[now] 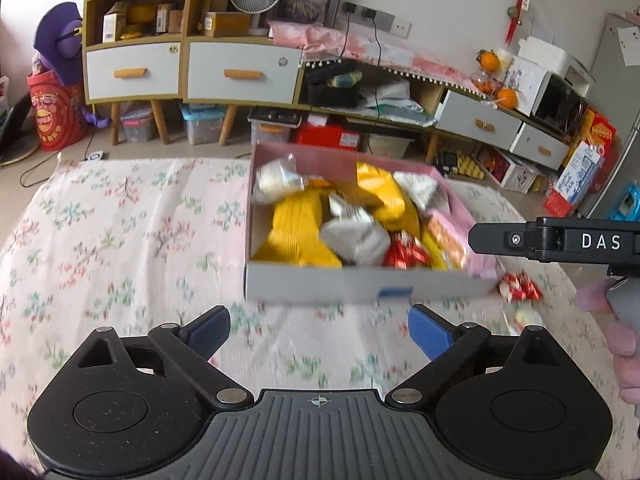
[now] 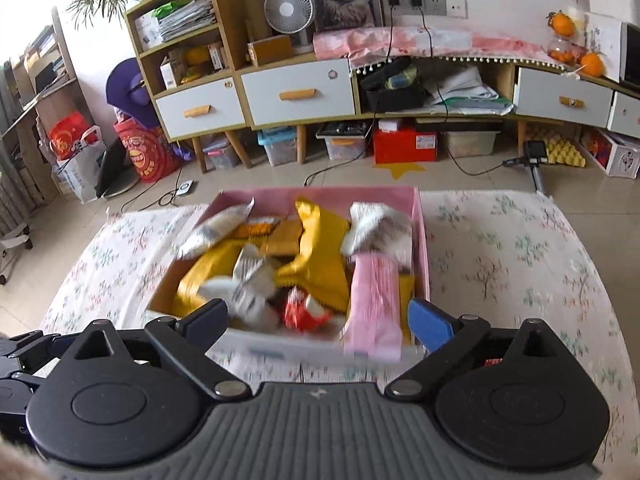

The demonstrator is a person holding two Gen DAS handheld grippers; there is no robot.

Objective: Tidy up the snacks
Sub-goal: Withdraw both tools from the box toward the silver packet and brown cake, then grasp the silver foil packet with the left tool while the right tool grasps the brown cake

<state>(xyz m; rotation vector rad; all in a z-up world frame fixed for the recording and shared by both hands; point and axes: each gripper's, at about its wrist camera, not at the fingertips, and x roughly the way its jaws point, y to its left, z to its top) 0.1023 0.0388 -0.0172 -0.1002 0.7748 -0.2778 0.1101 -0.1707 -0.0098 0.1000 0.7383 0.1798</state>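
Note:
A pink cardboard box (image 1: 320, 284) sits on the floral cloth, filled with loose snacks: yellow packets (image 1: 300, 236), white packets (image 1: 356, 236) and a red one (image 1: 406, 254). My left gripper (image 1: 318, 332) hangs open just short of the box's front wall, with nothing between its pads. A red-and-white snack (image 1: 520, 288) lies on the cloth outside the box's right corner. My right gripper (image 2: 318, 320) is open over the front wall of the box (image 2: 422, 248). A long pink packet (image 2: 374, 308) leans on that wall, blurred. One of the right gripper's black fingers (image 1: 496, 238) shows in the left wrist view.
The floral cloth (image 1: 120, 240) covers the table on both sides of the box. Behind it stand low cabinets with white drawers (image 2: 298, 94), a fan (image 2: 289, 8) and storage bins on the tiled floor. A person's fingers (image 1: 618, 328) hold the right gripper.

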